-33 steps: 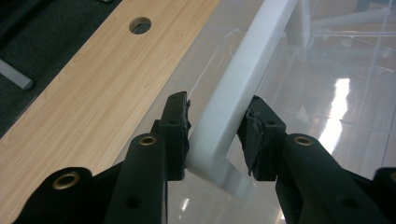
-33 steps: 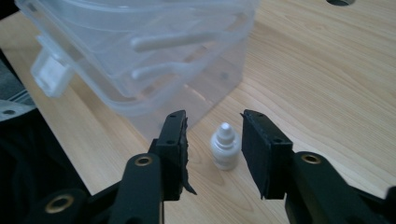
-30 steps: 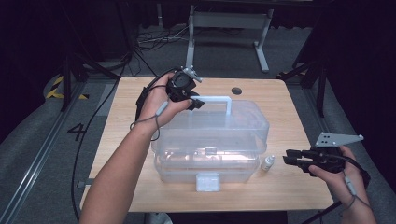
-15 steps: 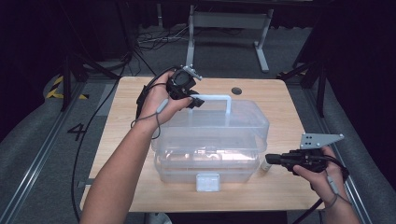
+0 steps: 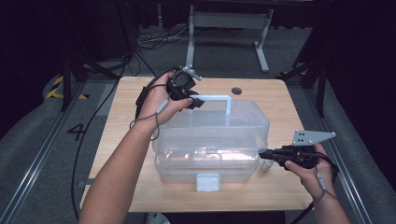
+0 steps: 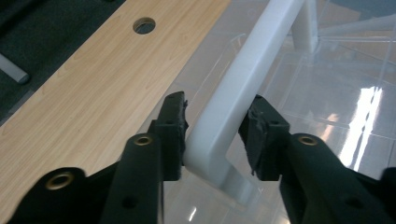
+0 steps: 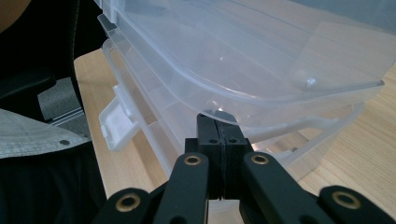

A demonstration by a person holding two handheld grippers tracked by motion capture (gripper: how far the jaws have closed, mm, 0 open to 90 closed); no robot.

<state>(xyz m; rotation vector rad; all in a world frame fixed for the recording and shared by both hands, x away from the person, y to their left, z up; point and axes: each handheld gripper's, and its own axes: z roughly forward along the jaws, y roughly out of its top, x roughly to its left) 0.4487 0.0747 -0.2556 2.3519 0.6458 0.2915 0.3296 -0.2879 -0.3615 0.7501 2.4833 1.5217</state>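
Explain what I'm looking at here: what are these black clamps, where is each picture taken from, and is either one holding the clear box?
A person stands at a wooden table with a hand-held two-jaw gripper in each hand.

The high view looks down from above the person's side. The other two come from cameras riding on the grippers, looking along their black jaws.

On the table sits a clear plastic storage box with a white handle and a front latch. A small white bottle stands at its right corner.

The left gripper straddles the handle; its jaws have just been opening and do not clamp it. The right gripper is shut on nothing, its tips tucked under the lid's rim at the right end.
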